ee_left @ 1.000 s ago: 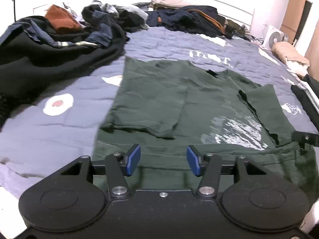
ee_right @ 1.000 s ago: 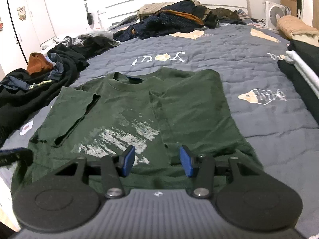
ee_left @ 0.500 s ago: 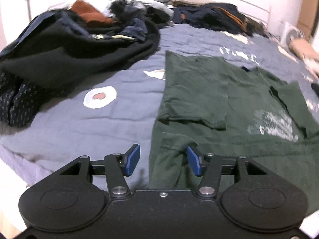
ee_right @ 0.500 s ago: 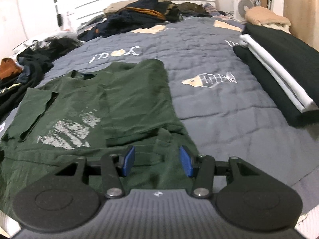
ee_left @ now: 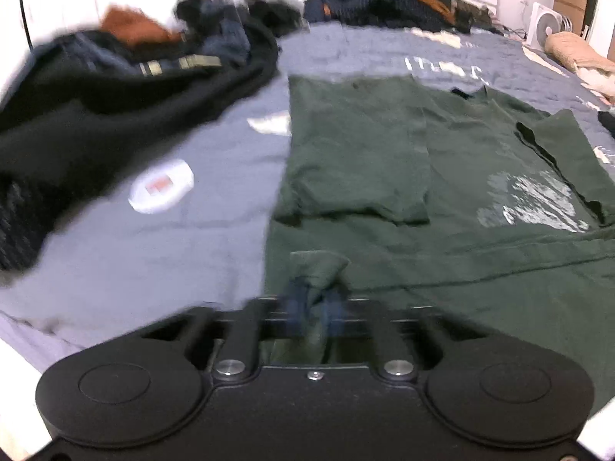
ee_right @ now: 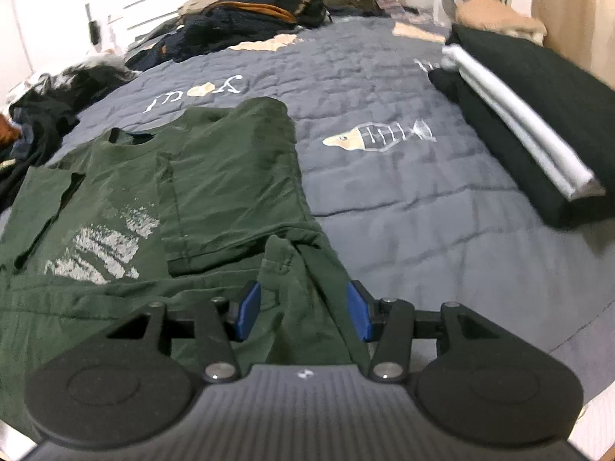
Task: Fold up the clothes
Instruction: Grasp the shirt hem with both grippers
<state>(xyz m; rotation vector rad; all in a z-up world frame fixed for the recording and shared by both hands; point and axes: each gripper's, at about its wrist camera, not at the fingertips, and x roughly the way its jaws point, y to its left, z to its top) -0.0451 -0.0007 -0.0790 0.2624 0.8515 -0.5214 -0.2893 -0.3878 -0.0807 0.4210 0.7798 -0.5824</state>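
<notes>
A dark green T-shirt with a pale chest print lies flat on the grey-blue bed, both sleeves folded in over the body; it also shows in the right wrist view. My left gripper is shut on the shirt's bottom left hem corner, a bunch of green cloth pinched between the blurred blue pads. My right gripper is open at the bottom right hem corner, with a raised fold of the hem lying between its blue pads.
A heap of dark unfolded clothes lies left of the shirt. More clothes are piled at the headboard. A stack of folded black and white garments lies to the right. A fan stands by the wall.
Both grippers have moved outward from the hem's middle to its corners. The left gripper has closed on the left corner. The right gripper stays open around the right corner.
</notes>
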